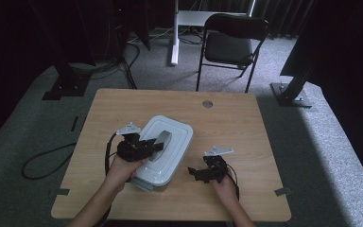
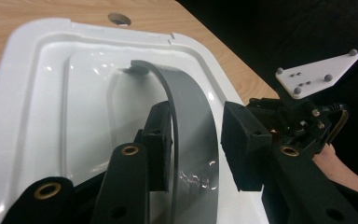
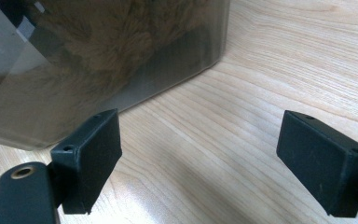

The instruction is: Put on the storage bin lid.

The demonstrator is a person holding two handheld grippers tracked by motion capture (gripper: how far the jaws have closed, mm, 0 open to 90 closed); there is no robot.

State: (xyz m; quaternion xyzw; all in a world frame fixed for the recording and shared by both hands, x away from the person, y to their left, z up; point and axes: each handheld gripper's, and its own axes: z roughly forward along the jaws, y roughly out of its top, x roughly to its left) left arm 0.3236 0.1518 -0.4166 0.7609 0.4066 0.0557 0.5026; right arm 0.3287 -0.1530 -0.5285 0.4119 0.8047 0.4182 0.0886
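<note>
Storage box [image 1: 163, 156] sits at the desk [image 1: 227, 123] centre, slightly toward 7 o'clock from the middle; white lid [image 1: 170, 142] on top, grey arched handle [image 1: 162, 142] running along the lid's middle.

Left tongs [image 1: 158, 144] are over the lid, coming in from the box's 9 o'clock side; in the left gripper view the tongs [image 2: 196, 140] straddle the handle [image 2: 191, 116], one jaw on each side of the grey strap; inner jaw looks to be against it, outer jaw has a visible gap, so partly open, not clamped; lid [image 2: 37, 107] glossy white with a raised rim, desk [image 2: 42, 9] beyond it.

Right tongs [image 1: 191, 171] rest low over the desk at the box's 3 o'clock, near it but apart; jaws point toward the box. In the right gripper view the tongs [image 3: 198, 154] are spread wide, nothing between them but bare desk [image 3: 261, 70]; the box's smoky translucent wall [image 3: 98, 60] is at 11 o'clock, just beyond the near jaw; brownish fuzzy contents behind the wall, can't tell what.

Right tongs [image 2: 303, 126] also show at 3 o'clock in the left gripper view, with the grey plate on top.
</note>
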